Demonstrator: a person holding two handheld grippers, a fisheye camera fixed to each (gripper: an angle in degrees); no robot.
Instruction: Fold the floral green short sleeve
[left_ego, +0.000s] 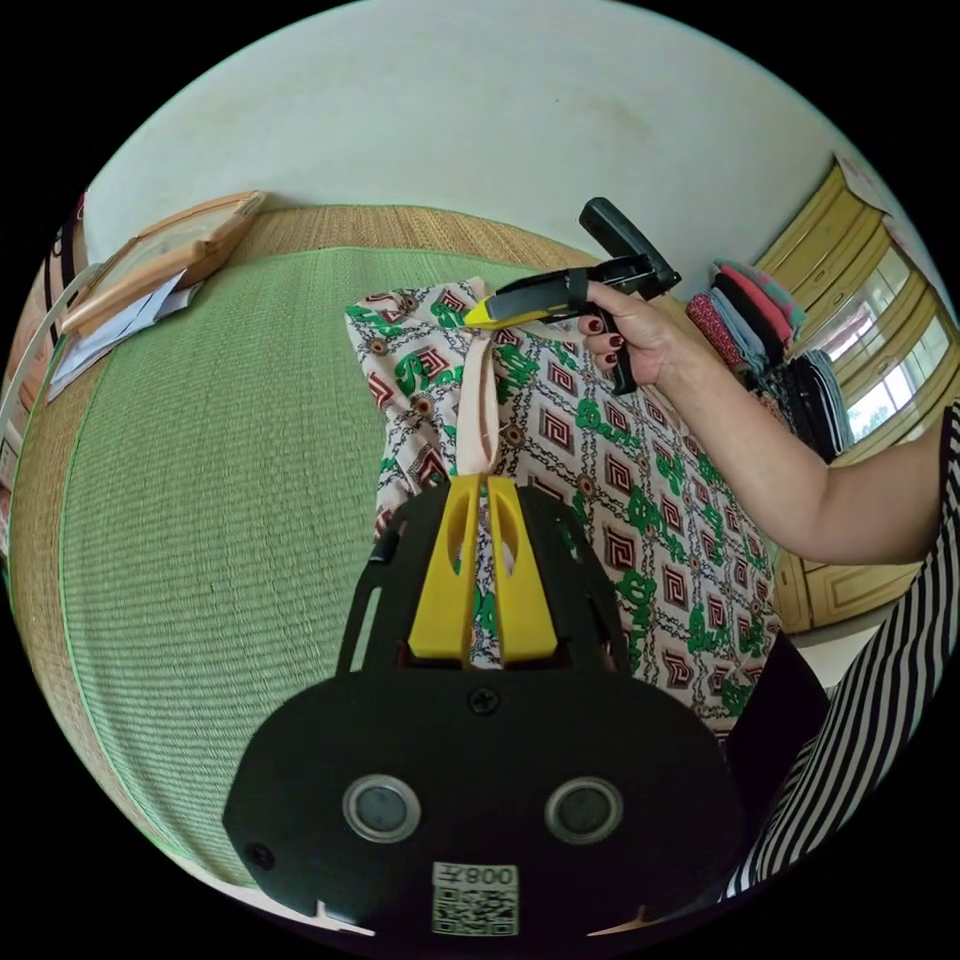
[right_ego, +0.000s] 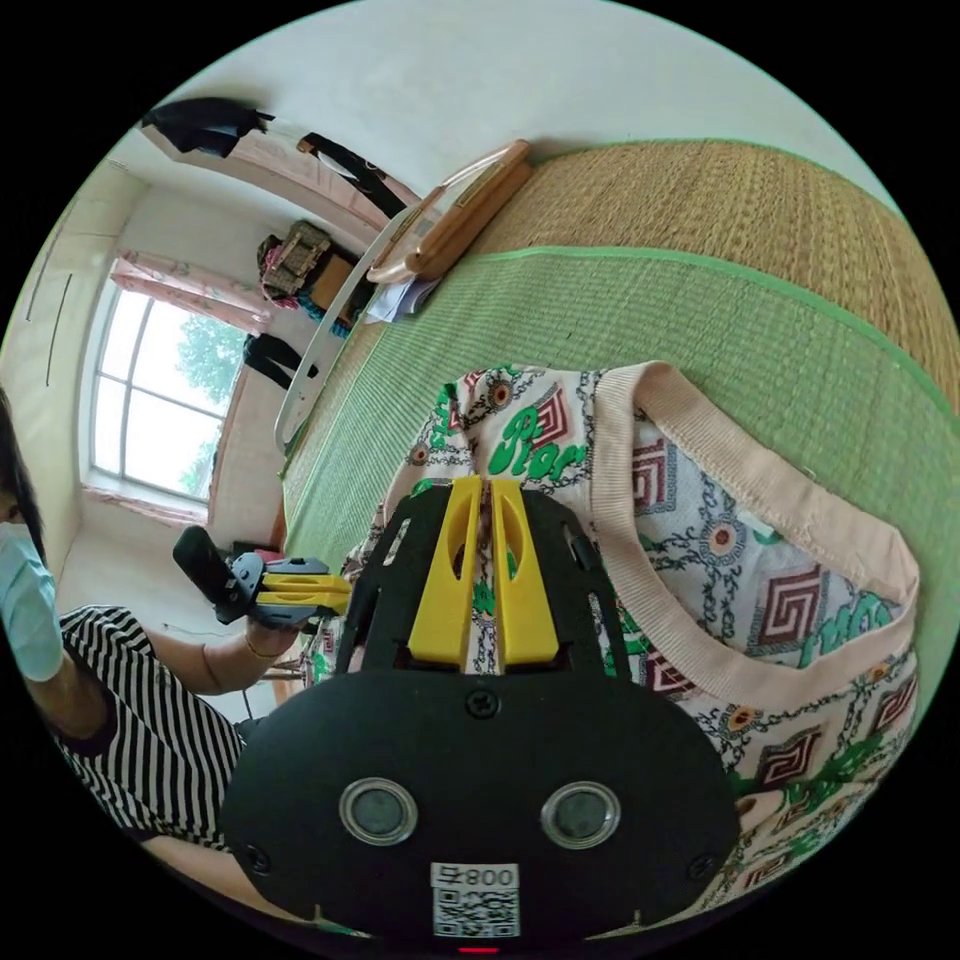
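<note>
The floral green short sleeve shirt (left_ego: 620, 500) is white with green and maroon print and a peach neckband (right_ego: 760, 480). It is held up over the green mat. In the left gripper view my left gripper (left_ego: 486, 485) is shut, its yellow jaws pinching the fabric just below the neckband. Farther off, a hand holds my right gripper (left_ego: 478, 312), which clamps the shirt's upper edge. In the right gripper view my right gripper (right_ego: 487, 487) is shut on the printed cloth beside the neck opening. My left gripper (right_ego: 335, 592) appears at the shirt's far edge, held by the person's other hand.
A green woven mat (left_ego: 220, 480) lies over a straw mat (right_ego: 760, 210). A wooden frame (left_ego: 170, 250) and papers rest at its far edge. Folded clothes (left_ego: 765, 330) are stacked beside yellow cabinets (left_ego: 850, 230). The person in a striped top (right_ego: 150, 740) stands close, near a window (right_ego: 150, 390).
</note>
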